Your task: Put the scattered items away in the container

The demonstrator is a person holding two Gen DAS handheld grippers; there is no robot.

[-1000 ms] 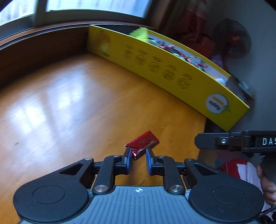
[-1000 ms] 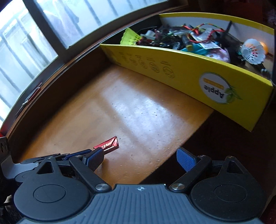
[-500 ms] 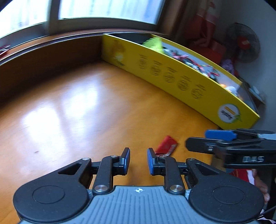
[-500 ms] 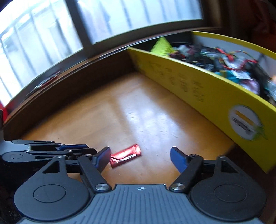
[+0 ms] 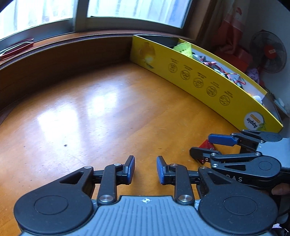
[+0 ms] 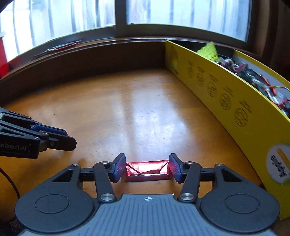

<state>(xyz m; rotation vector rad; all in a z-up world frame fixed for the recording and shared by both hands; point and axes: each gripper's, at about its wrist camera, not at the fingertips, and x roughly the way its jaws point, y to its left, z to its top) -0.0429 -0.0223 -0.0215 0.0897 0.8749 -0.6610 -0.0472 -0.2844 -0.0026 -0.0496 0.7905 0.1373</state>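
- Counting the things: one red foil wrapper [image 6: 147,170], one long yellow cardboard box [image 6: 235,101], and two grippers.
- The wrapper lies flat on the wooden worktop [image 6: 126,109], not in the box. It sits near the front edge, close to the end of the box with the round "Apple" sticker [image 6: 280,163].
- The right gripper [image 6: 147,168] has its two blue fingers [image 6: 118,168] on either side of the wrapper, one at each short end. They are closing in on it. The ends of the wrapper look to be just touching the pads, but I cannot tell if they squeeze it yet.
- The left gripper [image 5: 145,168] has its two blue fingers [image 5: 130,168] a little way apart and they are opening. Nothing is between them, only bare worktop.
- The box stands along the right side of the worktop and is full of small things: a yellow-green mesh piece [image 6: 208,51] at the far end and a tangle of red and black wires [image 6: 253,78].
- Only the right wrist view shows the whole wrapper. In the left wrist view just a small red bit [image 5: 206,145] peeks out between the right gripper's [image 5: 208,146] fingers.
- Only the left wrist view shows a standing fan [image 5: 268,52] behind the box, and a fingertip of the person's hand [image 5: 279,189] under the right gripper.
- Only the right wrist view shows the left gripper from the side, low at the left [image 6: 69,138].
- Both views show the window [image 5: 126,10] behind the worktop.
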